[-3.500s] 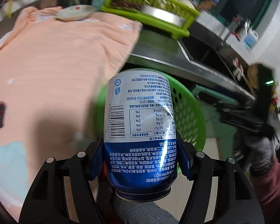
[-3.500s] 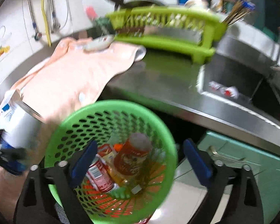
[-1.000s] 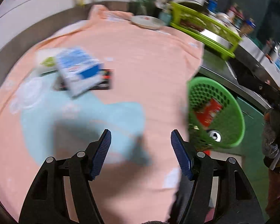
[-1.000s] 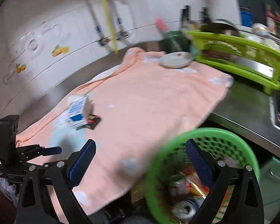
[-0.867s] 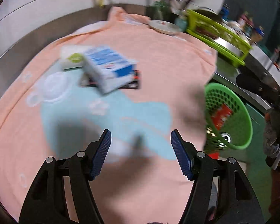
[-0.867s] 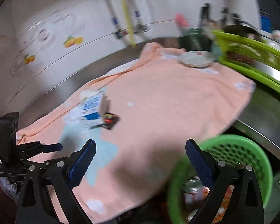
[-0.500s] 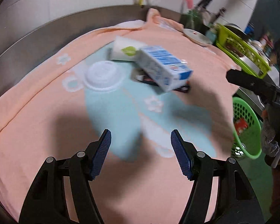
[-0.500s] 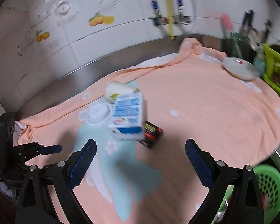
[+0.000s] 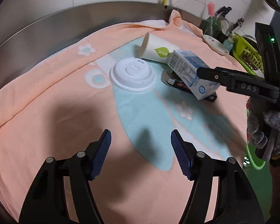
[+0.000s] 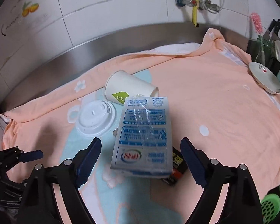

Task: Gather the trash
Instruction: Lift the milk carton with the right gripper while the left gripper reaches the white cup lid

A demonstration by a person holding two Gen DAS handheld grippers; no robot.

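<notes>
Ahead of the fingers lie 1 paper cup [image 10: 128, 91], 1 lid [image 10: 95, 120], 1 milk carton [image 10: 143, 136], 1 dark wrapper [image 10: 175, 169].

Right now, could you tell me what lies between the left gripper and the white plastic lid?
Nothing but bare towel, peach and pale blue, partly in shadow, separates the left gripper from the white lid, as the left wrist view shows.

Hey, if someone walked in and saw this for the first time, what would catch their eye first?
Probably the blue and white carton, lying on the peach towel between the pads of the right gripper, whose jaws are closing but not yet touching it. Just behind it a white paper cup lies tipped on its side, with a white plastic lid flat on the towel to its left.
</notes>
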